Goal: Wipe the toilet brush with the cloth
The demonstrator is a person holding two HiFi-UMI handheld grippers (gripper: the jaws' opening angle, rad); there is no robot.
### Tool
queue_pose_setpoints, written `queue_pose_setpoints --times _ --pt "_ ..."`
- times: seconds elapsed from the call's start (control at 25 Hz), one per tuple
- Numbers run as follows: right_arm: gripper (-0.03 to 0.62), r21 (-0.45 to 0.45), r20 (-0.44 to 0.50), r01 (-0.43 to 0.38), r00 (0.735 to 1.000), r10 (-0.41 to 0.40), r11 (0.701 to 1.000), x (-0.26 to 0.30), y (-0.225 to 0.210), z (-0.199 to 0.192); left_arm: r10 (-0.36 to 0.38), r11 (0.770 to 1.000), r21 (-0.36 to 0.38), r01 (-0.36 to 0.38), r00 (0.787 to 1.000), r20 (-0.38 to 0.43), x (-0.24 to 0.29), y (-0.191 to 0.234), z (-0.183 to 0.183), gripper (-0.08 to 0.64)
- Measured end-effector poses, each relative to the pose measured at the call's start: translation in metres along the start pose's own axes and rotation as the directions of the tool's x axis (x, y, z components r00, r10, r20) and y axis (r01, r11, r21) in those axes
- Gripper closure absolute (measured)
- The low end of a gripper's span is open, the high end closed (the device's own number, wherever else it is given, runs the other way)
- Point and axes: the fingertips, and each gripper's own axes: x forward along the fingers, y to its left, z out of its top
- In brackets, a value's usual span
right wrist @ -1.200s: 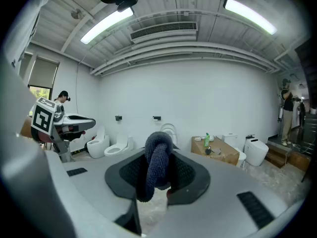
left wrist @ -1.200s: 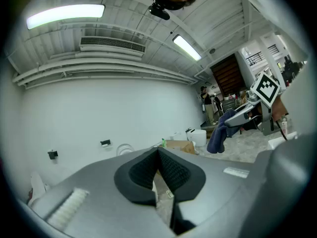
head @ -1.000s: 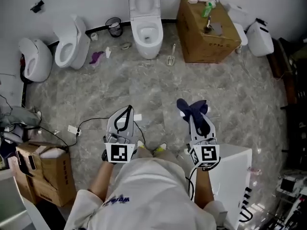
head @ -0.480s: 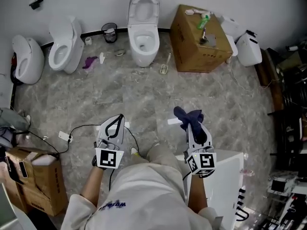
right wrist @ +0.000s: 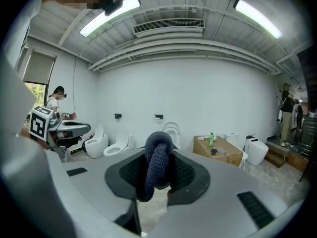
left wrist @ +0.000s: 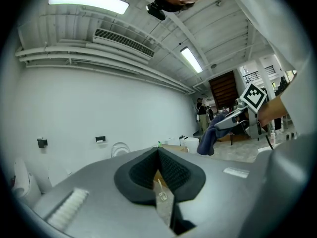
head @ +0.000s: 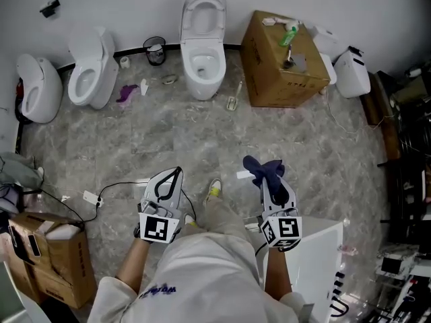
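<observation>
Two grippers are held low in front of the person, over the marbled floor [head: 135, 136]. The right gripper [head: 271, 180] has its jaws pinching a dark blue cloth [head: 264, 167]; the cloth bunches over the tips and one fold droops between the pads in the right gripper view, probably so that loose fabric is free for wiping. The left gripper [head: 174, 177] has its jaws pressed together at the tips with nothing between them; it is likely kept empty to pick up and steady the brush.

What looks like the toilet brush [head: 234, 97], a slim white thing, lies flat on the floor between the base of the middle toilet [head: 202, 46] and the cardboard box [head: 279, 66]; it is small in the head view, so head and handle are hard to tell apart. It sits well apart from both pairs of jaws, ahead of them and slightly nearer the right gripper's line. Neither cloth nor jaws touch it, so wiping has not begun, and the person must first close that gap.
</observation>
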Motion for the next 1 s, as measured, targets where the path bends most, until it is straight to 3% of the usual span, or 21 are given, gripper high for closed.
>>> queue_pose_setpoints --times 0.24,0.4,0.6,0.76,0.92,1.0 --pt "0.489 0.004 -0.005 -0.019 1.000 0.019 1.000 0.059 -0.039 0.000 0.024 0.999 -0.040 -0.025 0.999 -0.036 0.068 0.013 -0.014 0.560" --pt "0.489 0.023 -0.017 -0.053 0.998 0.054 0.998 0.104 -0.075 0.006 0.009 1.000 0.020 -0.008 0.998 -0.060 0.131 0.019 -0.003 0.560" --pt "0.489 -0.054 -0.025 -0.186 0.982 0.185 0.981 0.154 -0.076 0.009 0.002 1.000 0.018 -0.001 0.996 -0.091 0.195 0.024 0.007 0.560" --pt "0.489 0.005 -0.025 -0.191 0.981 0.191 0.982 0.180 -0.095 -0.002 -0.018 0.999 0.045 0.023 0.993 -0.119 0.229 0.014 0.005 0.560" --pt "0.489 -0.092 -0.061 -0.226 0.973 0.221 0.970 0.182 -0.095 -0.011 -0.051 0.996 0.070 0.062 0.989 -0.138 0.254 0.001 0.008 0.560" --pt "0.489 -0.093 -0.070 -0.239 0.970 0.233 0.967 0.183 -0.099 -0.014 -0.064 0.995 0.069 0.074 0.989 -0.131 0.267 -0.006 0.013 0.560"
